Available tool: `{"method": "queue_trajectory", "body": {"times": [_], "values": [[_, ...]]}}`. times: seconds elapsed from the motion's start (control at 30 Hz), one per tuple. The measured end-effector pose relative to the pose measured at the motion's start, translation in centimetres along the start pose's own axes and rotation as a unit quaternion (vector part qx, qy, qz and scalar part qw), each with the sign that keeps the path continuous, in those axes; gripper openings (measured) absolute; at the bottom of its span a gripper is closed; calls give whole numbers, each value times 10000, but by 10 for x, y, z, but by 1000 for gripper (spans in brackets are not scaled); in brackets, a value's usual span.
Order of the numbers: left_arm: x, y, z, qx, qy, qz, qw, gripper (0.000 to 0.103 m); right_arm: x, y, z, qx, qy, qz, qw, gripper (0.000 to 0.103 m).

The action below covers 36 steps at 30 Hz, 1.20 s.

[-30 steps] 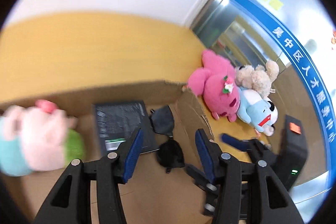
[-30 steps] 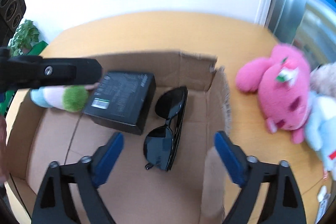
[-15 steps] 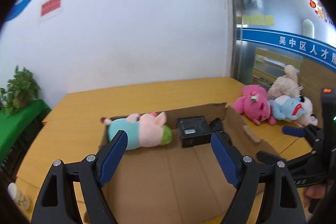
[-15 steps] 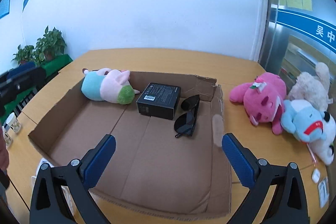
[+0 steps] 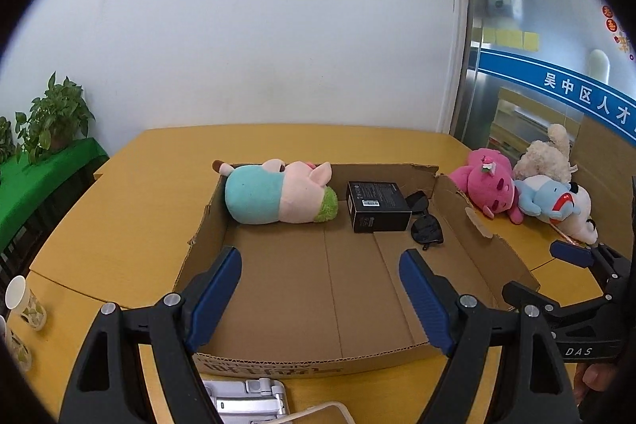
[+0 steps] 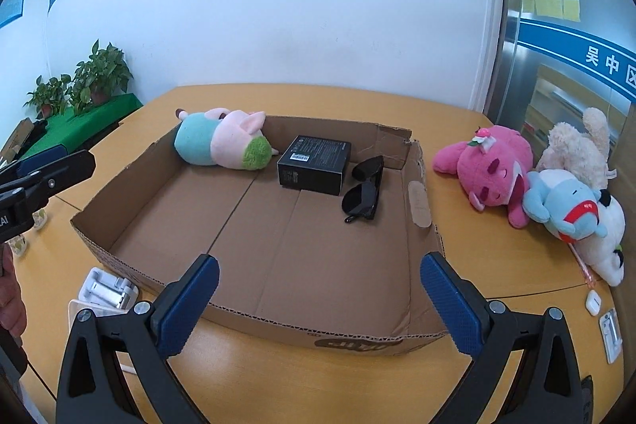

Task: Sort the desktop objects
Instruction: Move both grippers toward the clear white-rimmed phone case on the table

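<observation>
A shallow cardboard box (image 5: 485, 241) (image 6: 417, 201) lies on the yellow table. Inside at its far end lie a teal-and-pink plush pig (image 5: 278, 191) (image 6: 220, 144), a black carton (image 5: 377, 205) (image 6: 316, 163) and black sunglasses (image 5: 425, 221) (image 6: 365, 189). Right of the box lie a pink plush (image 5: 491, 185) (image 6: 493, 165), a blue plush (image 5: 548, 199) (image 6: 568, 209) and a cream plush (image 5: 548, 155) (image 6: 580, 146). My left gripper (image 5: 320, 299) is open and empty above the box's near edge. My right gripper (image 6: 318, 306) is open and empty, also at the near edge.
A white phone stand (image 6: 107, 293) (image 5: 246, 400) lies in front of the box. White earbud case (image 6: 594, 302) and a small white device (image 6: 610, 332) lie at the right. Paper cups (image 5: 24, 304) stand at the left. Potted plants (image 6: 99, 78) stand on a green shelf beyond.
Both grippers have pulled back and up from inside the box to its near edge. The left gripper's jaws have opened wider. The objects in the box have not moved.
</observation>
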State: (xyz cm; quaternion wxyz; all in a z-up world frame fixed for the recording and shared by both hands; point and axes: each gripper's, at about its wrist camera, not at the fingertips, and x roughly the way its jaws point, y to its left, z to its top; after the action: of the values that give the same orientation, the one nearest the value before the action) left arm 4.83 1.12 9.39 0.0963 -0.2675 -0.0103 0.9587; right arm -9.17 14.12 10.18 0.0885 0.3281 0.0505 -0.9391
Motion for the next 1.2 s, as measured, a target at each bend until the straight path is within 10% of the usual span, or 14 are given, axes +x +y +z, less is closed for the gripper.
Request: {"method": "queue_trajectory", "body": {"times": [0.87,1.2], "values": [[7,23,-19,-166,427,-427,9980,82,10,8,-6,-13,61,61,10000,103],[-2,82,-61,-587,1043,-464,9917,80,27,56,-28,-504,455,1333,9887,103]]}}
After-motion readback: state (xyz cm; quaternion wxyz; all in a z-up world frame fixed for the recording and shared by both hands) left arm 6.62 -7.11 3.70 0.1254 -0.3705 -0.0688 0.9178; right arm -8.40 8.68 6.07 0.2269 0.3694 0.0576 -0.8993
